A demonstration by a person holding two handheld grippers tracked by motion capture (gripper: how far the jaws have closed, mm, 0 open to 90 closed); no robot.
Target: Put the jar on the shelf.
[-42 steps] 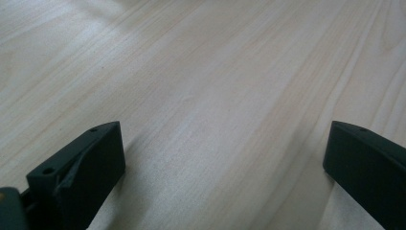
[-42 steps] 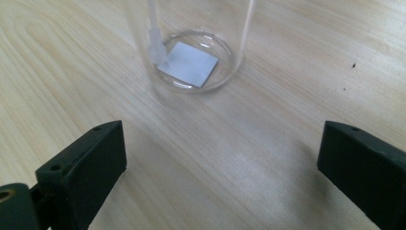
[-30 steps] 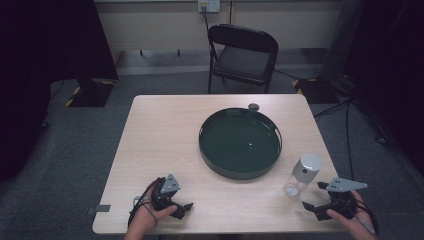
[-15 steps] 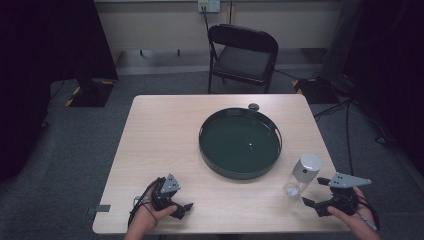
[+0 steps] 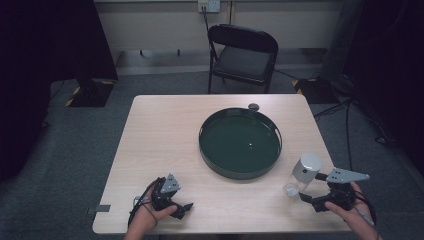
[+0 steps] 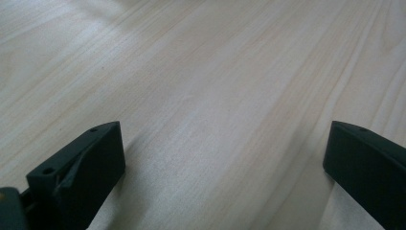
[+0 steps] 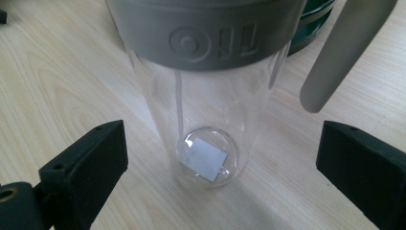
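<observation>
A clear bottle (image 5: 300, 176) with a grey lid stands upright on the table near the right front corner, beside the dark green round tray (image 5: 210, 150). My right gripper (image 5: 306, 198) sits just in front of it, open. In the right gripper view the bottle (image 7: 206, 115) rises between and just beyond the spread jaws, its grey lid (image 7: 206, 28) embossed "OIL", a grey handle loop (image 7: 342, 52) hanging at its right. My left gripper (image 5: 184, 208) rests low at the front left of the table, open, with only bare wood (image 6: 215, 96) between its jaws.
A small dark round cap (image 5: 253, 106) lies on the table just behind the tray. A black folding chair (image 5: 242, 52) stands beyond the table's far edge. Cables and stands run on the floor at the right.
My right gripper has slid left toward the bottle's base. The left gripper has stayed in place.
</observation>
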